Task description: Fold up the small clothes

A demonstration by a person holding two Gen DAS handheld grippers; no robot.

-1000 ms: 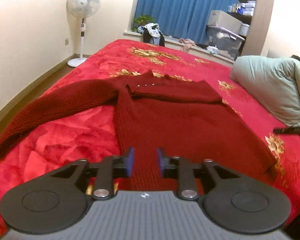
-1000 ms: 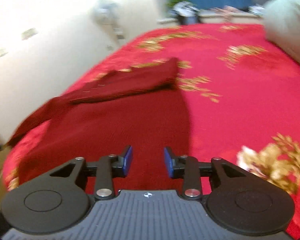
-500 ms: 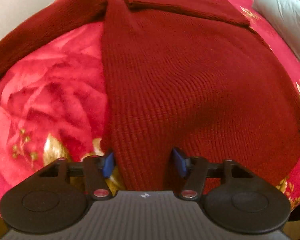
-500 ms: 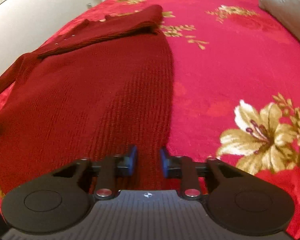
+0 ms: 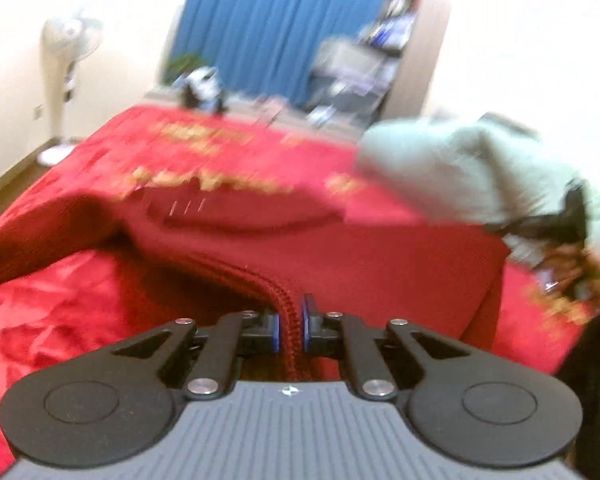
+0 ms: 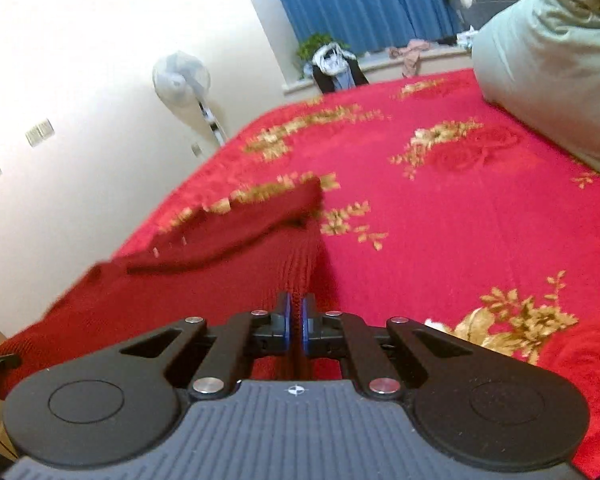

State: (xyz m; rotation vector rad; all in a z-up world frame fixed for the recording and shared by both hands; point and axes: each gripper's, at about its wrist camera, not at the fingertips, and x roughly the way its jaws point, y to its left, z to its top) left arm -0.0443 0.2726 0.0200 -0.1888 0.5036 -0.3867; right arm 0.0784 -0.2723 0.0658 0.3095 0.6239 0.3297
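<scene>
Left wrist view: left gripper (image 5: 291, 325) is seen clamped on the ribbed hem of a dark red knit sweater (image 5: 340, 256); blue pads are pressed against the bunched edge from both sides. Hem is lifted off the bed (image 5: 52, 312), with a shadowed pocket visible beneath the raised fabric. Upper body and collar of the sweater are laid flat further back, one sleeve draped towards the left edge. Bed is covered by a plush red blanket with gold floral print. A pale green padded quilt (image 5: 480, 172) is bunched at right. Frame is motion-blurred; blue pleated curtain (image 5: 276, 32) and white pedestal fan (image 5: 66, 80) are made out behind.

Right wrist view: right gripper (image 6: 294, 325) is seen closed on the opposite hem corner of the same sweater (image 6: 204, 280); fingers are nearly together with a thin fold of knit pinched between the pads. Coarse vertical ribbing is visible just ahead of the fingers. Fabric is stretched taut leftward from the pinch; a folded sleeve is laid across the top. The blanketed bed (image 6: 440, 220) is exposed to the right, the green quilt (image 6: 552, 64) heaped at the far right corner. The fan (image 6: 184, 84) and curtain (image 6: 360, 4) stand behind.
</scene>
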